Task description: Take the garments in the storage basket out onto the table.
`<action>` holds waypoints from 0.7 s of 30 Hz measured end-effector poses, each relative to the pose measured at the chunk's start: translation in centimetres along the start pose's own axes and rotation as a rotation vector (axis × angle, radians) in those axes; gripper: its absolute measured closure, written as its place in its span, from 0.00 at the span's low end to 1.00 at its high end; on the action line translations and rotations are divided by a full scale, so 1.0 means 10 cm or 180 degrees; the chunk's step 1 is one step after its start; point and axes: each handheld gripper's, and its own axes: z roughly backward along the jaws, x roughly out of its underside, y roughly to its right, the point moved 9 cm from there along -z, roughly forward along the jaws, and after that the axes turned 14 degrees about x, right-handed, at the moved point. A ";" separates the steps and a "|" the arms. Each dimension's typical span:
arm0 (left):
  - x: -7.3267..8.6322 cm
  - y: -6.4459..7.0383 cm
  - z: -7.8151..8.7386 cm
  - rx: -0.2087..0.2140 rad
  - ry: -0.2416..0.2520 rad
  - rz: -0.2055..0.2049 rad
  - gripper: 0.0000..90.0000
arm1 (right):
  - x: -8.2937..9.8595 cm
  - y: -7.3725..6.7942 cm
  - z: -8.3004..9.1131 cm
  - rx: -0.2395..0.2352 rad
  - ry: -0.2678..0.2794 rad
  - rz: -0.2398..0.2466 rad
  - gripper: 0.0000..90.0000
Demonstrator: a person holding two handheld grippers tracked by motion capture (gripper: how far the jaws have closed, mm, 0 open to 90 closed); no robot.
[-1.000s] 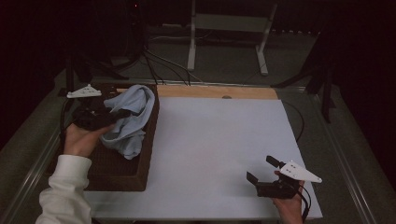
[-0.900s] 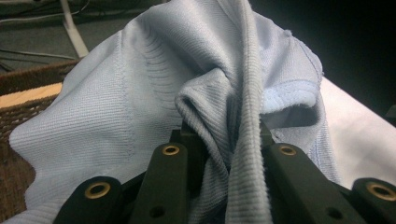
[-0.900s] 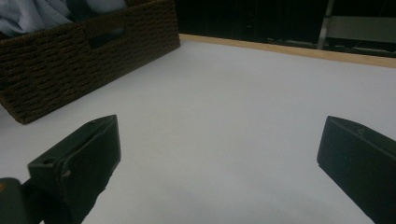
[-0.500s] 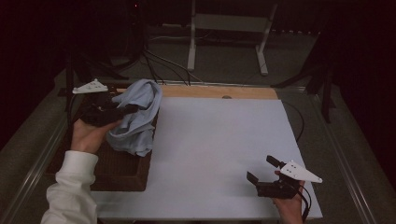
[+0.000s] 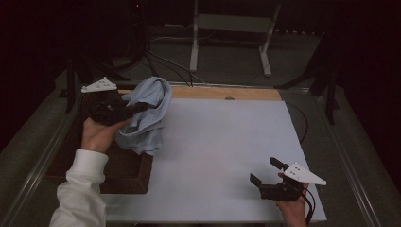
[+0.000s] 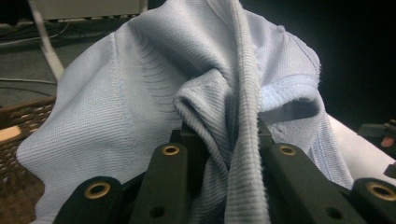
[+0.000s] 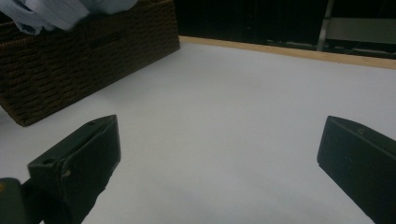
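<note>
A light blue knitted garment [image 5: 146,116] hangs bunched in the air over the right rim of a dark wicker basket [image 5: 125,170] at the table's left. My left gripper [image 5: 137,108] is shut on a fold of it; in the left gripper view the ribbed cloth [image 6: 219,107] is pinched between the black jaws. My right gripper [image 5: 267,171] rests near the front right of the white table top [image 5: 222,142], open with nothing between its jaws. In the right gripper view the basket [image 7: 79,60] stands at the far left with the blue garment [image 7: 60,11] above it.
A wooden strip [image 5: 227,93] runs along the table's far edge. Beyond it are cables and a white stand [image 5: 227,33] on a dark floor. A metal rail [image 5: 42,156] borders the table's left side.
My left gripper has lifted the blue garment up out of the basket and carried it a little toward the right. The right gripper has stayed put.
</note>
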 end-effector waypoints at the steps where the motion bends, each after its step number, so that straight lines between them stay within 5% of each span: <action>1: 0.00 0.01 -0.02 0.0005 -0.0012 -0.0007 0.86 | 0.00 0.00 0.00 0.0000 0.0000 -0.0001 0.00; 21: -0.07 0.11 -0.28 0.0046 -0.0009 -0.0088 0.86 | 0.00 0.01 0.00 -0.0002 0.0007 -0.0011 0.00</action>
